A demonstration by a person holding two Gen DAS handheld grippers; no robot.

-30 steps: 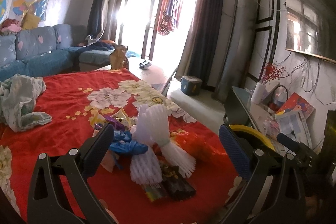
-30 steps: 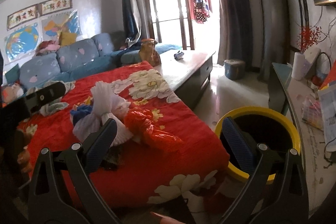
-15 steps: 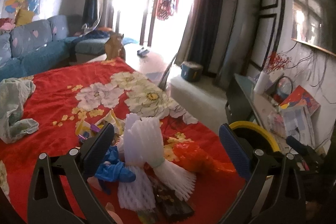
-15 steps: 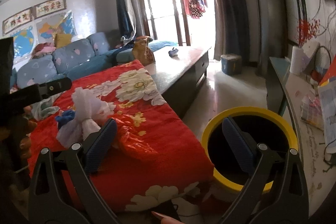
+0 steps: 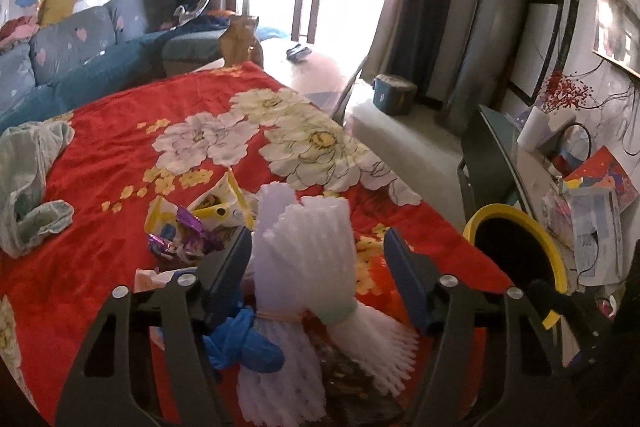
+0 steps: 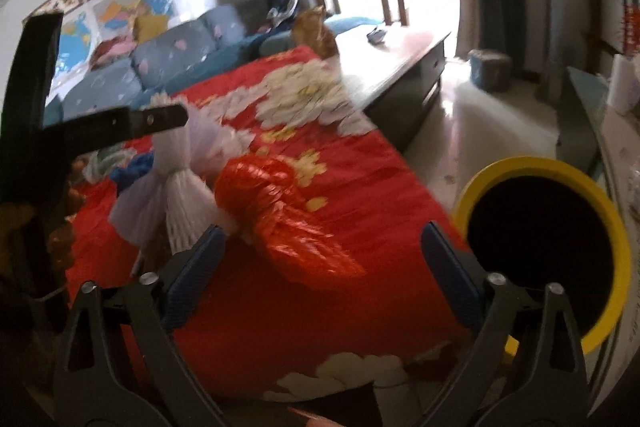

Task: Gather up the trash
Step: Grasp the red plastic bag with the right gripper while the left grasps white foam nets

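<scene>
Red floral blanket (image 5: 120, 155) w/ foam-net bundle (image 5: 308, 251) btwn spread left tongs (image 5: 318, 267); right tongs (image 6: 320, 251) agape nr red bag (image 6: 276, 203), yellow-rim bin (image 6: 552, 251).

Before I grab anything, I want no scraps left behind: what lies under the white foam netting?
Under the white foam netting a blue glove pokes out on one side and a dark wrapper at the near end, all on the red blanket. Whatever sits beneath its middle is covered.
</scene>
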